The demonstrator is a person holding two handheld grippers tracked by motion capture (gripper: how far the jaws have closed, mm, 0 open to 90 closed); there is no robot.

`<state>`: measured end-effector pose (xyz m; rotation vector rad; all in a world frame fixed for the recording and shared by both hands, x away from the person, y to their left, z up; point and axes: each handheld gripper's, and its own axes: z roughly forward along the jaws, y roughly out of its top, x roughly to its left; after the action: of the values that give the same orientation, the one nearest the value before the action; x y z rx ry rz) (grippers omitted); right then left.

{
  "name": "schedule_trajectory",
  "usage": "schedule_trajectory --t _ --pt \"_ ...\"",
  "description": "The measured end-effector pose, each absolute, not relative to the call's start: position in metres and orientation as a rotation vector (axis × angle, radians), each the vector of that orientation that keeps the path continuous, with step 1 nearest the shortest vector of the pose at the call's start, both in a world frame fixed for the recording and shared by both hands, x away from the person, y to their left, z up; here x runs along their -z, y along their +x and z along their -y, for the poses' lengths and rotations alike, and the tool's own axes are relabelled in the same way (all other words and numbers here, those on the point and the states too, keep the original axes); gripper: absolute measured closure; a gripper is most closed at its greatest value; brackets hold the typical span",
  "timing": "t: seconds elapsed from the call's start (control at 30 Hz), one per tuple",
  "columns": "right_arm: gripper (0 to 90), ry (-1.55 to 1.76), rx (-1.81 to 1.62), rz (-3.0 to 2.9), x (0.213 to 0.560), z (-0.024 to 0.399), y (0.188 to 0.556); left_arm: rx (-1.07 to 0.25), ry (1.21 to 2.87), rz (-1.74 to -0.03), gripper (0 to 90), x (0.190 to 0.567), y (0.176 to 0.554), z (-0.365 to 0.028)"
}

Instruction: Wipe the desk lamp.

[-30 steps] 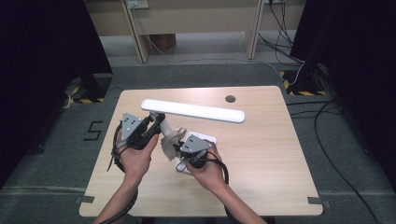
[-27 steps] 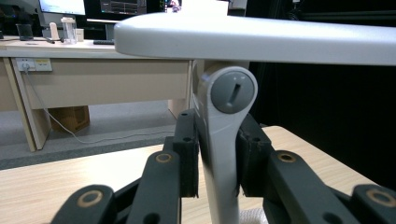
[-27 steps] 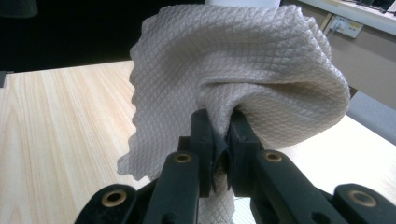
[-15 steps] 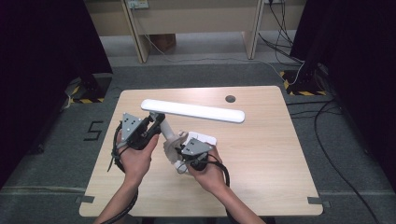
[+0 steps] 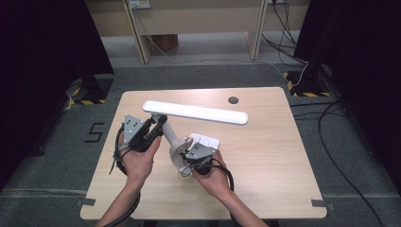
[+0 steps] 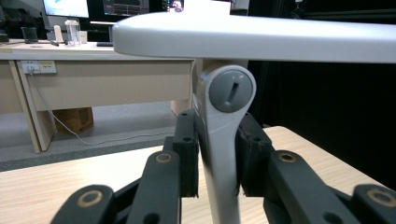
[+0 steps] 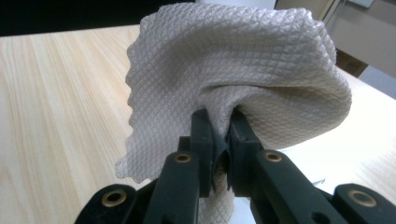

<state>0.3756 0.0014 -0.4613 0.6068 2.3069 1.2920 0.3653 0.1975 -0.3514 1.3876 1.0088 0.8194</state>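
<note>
white desk lamp (image 5: 195, 112) standing mid-table (image 5: 265, 156), its long head running from 9 to 3 o'clock. left gripper (image 5: 156, 126) at 9 o'clock of the base, jaws clamped on the lamp's upright arm (image 6: 219, 154) just under the round hinge. right gripper (image 5: 187, 163) at 6 o'clock, jaws pinching a white waffle-weave cloth (image 7: 233, 70) against the arm's foot.

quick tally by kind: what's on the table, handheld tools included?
Lamp: 1
Cloth: 1
Tools: 2, left tool clamped on the lamp's arm, right tool pinching the cloth
Total: 4
</note>
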Motion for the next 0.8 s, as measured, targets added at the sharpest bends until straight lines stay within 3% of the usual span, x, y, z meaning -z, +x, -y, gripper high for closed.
schedule_trajectory --t 0.8 --pt "83.6 0.632 -1.242 -2.351 0.481 0.003 0.378 -0.832 1.396 -1.012 72.3 0.352 0.365 -0.197"
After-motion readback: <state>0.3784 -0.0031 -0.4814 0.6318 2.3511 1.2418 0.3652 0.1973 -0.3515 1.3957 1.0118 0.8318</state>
